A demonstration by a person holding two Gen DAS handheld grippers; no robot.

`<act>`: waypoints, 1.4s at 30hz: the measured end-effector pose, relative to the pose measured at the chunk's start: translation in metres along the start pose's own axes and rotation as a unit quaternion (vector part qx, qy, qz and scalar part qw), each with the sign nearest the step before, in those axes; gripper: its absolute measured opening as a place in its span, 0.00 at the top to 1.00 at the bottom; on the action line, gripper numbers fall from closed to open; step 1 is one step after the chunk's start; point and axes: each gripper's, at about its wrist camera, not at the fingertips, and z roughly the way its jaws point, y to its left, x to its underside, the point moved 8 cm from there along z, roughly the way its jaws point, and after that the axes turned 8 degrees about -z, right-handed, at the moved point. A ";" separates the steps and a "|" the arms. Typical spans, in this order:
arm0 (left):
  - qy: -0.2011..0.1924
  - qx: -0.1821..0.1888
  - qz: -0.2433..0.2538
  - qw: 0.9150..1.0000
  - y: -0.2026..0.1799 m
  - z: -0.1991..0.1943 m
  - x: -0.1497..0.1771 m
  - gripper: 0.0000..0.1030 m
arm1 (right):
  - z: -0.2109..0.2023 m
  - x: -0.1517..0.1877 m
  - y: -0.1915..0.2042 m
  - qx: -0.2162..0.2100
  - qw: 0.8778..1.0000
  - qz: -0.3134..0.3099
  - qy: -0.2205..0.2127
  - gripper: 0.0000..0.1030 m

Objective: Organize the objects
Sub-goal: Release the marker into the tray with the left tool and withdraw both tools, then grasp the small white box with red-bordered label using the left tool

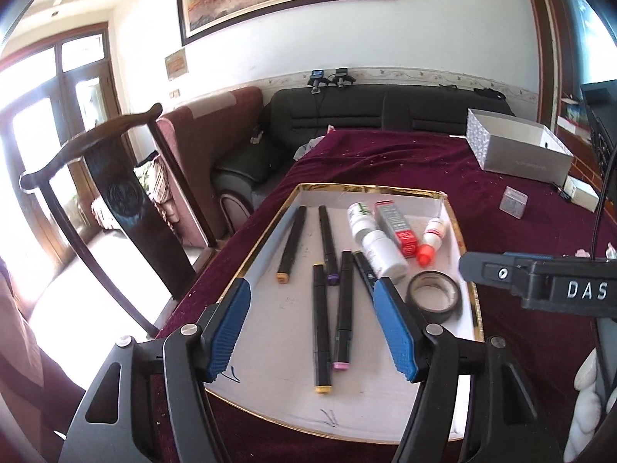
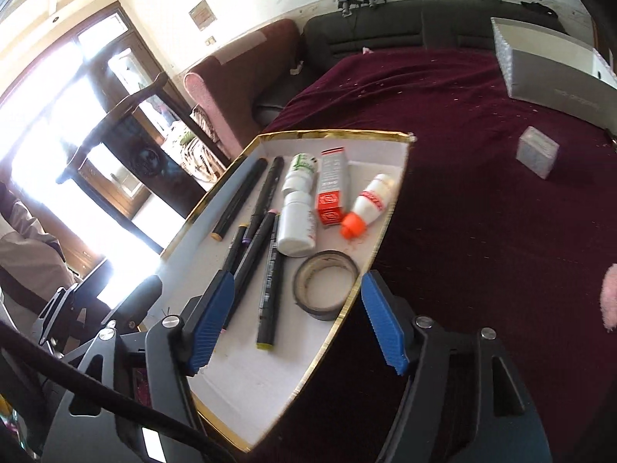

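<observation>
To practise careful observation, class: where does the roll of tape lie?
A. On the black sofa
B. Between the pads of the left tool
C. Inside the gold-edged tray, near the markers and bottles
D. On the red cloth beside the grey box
C: the roll of tape lies flat inside the gold-edged tray, beside the markers and white bottles, with neither tool touching it.

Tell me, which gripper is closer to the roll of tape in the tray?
Right, probably. The right gripper hangs open just above the tape roll. The left gripper is open over the markers, with the tape off to its right.
</observation>
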 end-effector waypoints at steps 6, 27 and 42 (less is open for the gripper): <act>0.002 -0.004 0.031 1.000 -0.024 -0.010 0.001 0.41 | -0.027 0.009 -0.034 0.011 0.999 0.033 -0.017 0.33; 0.075 0.054 0.092 0.991 -0.134 0.007 0.012 0.41 | -0.119 0.034 -0.197 0.092 0.983 0.132 -0.086 0.29; 0.107 0.186 0.071 0.974 -0.291 0.107 -0.046 0.41 | -0.141 0.031 -0.304 0.116 0.955 0.233 -0.143 0.26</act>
